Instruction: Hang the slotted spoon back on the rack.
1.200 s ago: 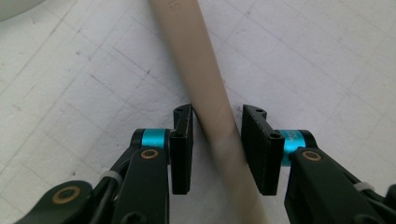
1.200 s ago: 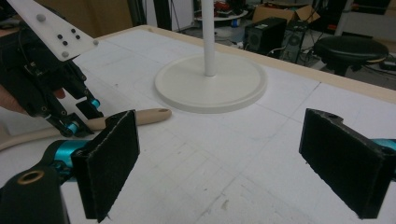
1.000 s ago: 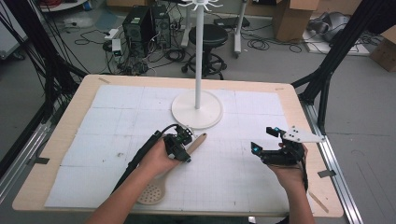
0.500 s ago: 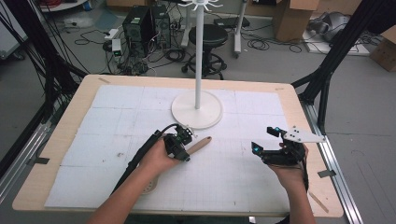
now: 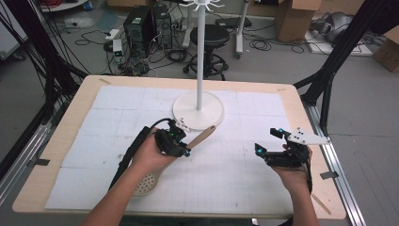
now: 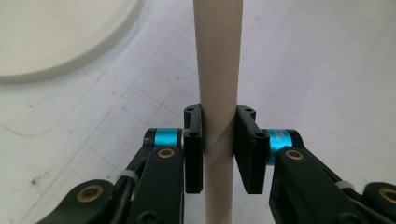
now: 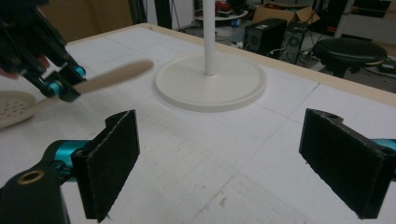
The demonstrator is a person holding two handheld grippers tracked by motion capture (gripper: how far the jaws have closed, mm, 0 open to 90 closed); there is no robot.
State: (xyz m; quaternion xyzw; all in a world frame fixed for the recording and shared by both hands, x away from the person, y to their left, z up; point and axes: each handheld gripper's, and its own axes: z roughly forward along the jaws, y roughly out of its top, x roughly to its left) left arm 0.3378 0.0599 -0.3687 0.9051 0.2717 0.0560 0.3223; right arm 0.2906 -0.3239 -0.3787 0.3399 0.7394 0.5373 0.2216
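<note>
Lifted since prev frame: left hand-held gripper (image 5: pixel 187 151) w/ spoon (image 5: pixel 200 138) handle, tip now raised off surface (image 5: pixel 84 108).
Jaws pinch handle; spoon bowl near surface by left forearm. Right hand-held gripper (image 5: pixel 268 141) spread, holding nothing, near stand (image 5: pixel 199 109).

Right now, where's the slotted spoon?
In the high view the slotted spoon sits left of centre, its handle clamped in the left tongs, its tip pointing at the white stand base.
</note>
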